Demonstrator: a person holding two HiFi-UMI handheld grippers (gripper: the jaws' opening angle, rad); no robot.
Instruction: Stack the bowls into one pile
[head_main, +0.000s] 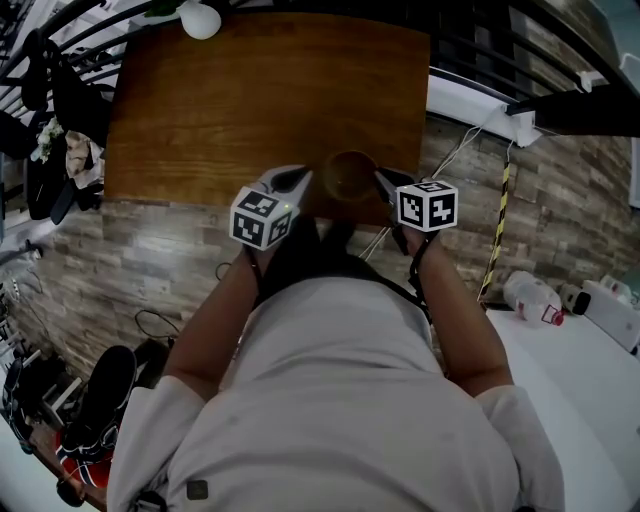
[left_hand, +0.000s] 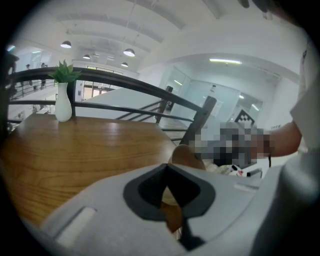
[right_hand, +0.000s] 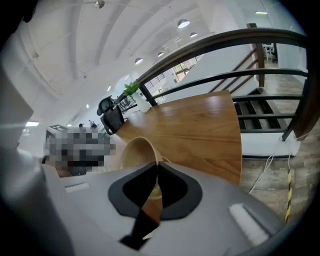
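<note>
Left hand-held gripper (head_main: 303, 181) and right one (head_main: 384, 181) pinch bowl (head_main: 350, 174); vase (head_main: 200, 18) far.

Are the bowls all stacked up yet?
Nearly, it seems. Done: only one brown bowl shows, and I cannot tell whether more bowls sit nested inside it. In hand: the left gripper and right gripper each pinch its rim at the wooden table's near edge. Left: set it down and let go. Otherwise only a white vase stands there.
</note>
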